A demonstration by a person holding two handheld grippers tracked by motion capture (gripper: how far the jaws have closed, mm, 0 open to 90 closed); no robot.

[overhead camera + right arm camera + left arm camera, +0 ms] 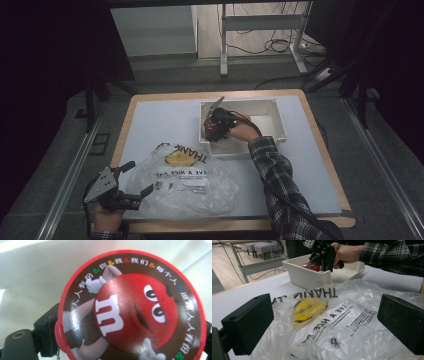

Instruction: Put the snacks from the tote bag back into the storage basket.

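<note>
Nearest me, at the front left corner of the bench (150, 112), my left claw (134, 179) rests with its jaws spread wide and nothing between them. From its own view the two black jaws stand well apart, framing the clear plastic bag (342, 322) that lies crumpled just beyond them. That bag carries black "THANK YOU" lettering and a yellow smiley print, and it sprawls across the near middle of the bench, its edge close to my left claw's tips.

Further on, my right forearm in its plaid sleeve (280, 185) stretches over the bench toward the white plastic bin (272, 117), which sits at the far right part of the bench, just behind the bag. My right claw (214, 131) reaches down inside the bin at its left end. There sits the red round candy tin (132, 310), its lid printed with a red cartoon character and a ring of coloured characters, lying in the bin against the pale wall. My right claw's jaws stand on either side of the tin, partly open; whether the pads are pressing on it I cannot tell.
</note>
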